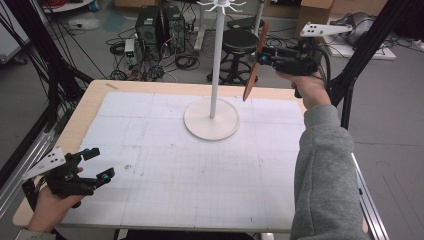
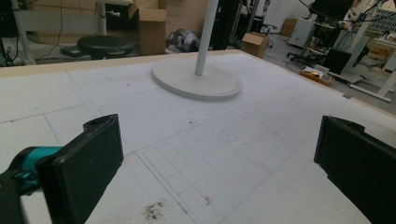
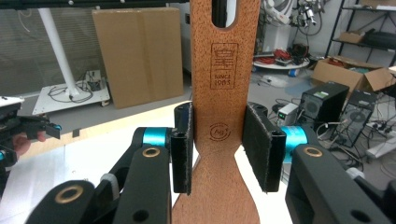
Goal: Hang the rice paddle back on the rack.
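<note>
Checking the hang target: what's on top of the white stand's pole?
The white stand has a ring of white hooks at the pole top, all bare. The right tool holds the wooden spatula beside it; the frame's edge crops the very top.

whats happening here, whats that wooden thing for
A person works at a table with a gripper in each hand. The right gripper is clamped on a flat brown wooden utensil with a slotted handle, held upright in the air beside the tall white stand with hooks on top, perhaps to hang it there. The left gripper rests open and empty near the front left of the white gridded table mat.
</note>
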Motion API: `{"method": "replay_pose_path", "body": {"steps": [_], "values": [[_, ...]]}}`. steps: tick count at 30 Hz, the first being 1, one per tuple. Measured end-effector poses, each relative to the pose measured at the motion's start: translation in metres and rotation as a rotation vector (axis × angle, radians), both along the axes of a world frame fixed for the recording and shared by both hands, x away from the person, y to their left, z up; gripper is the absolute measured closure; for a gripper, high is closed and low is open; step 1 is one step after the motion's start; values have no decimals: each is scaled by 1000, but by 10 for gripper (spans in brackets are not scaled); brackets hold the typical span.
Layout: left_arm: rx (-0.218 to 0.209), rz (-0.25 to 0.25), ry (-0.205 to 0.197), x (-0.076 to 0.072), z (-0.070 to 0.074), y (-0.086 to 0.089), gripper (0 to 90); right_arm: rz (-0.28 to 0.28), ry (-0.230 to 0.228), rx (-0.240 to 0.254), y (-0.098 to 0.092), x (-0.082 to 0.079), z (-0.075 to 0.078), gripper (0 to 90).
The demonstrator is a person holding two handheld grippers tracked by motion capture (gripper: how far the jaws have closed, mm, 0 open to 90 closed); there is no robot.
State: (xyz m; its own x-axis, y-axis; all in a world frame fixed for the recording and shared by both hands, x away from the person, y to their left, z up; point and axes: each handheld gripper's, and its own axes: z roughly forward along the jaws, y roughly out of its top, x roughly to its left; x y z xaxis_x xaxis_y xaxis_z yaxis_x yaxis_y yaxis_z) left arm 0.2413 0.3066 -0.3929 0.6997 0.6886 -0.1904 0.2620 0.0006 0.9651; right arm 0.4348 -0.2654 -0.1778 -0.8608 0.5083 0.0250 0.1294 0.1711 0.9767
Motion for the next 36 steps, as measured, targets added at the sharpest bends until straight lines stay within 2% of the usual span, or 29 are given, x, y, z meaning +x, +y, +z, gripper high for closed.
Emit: {"method": "replay_pose_path", "body": {"steps": [4, 8, 15, 19, 25, 31, 36], "values": [[-1, 10, 2, -1, 0, 2, 18, 28, -2, 6, 4, 4, 5, 649], [-1, 14, 3, -1, 0, 4, 18, 27, 0, -2, 9, 7, 9, 649], [-8, 20, 5, -2, -1, 6, 18, 6, 7, -8, 18, 16, 12, 649], [-12, 24, 2, -2, 0, 8, 18, -9, 4, 11, 20, 21, 12, 649], [-17, 24, 2, -3, 0, 8, 18, -25, 5, 0, 29, 25, 18, 649], [-24, 24, -2, -4, 1, 9, 18, -55, 22, 0, 32, 29, 17, 649], [-24, 24, 0, -4, 1, 9, 18, -53, 33, 1, 38, 33, 18, 649]]}}
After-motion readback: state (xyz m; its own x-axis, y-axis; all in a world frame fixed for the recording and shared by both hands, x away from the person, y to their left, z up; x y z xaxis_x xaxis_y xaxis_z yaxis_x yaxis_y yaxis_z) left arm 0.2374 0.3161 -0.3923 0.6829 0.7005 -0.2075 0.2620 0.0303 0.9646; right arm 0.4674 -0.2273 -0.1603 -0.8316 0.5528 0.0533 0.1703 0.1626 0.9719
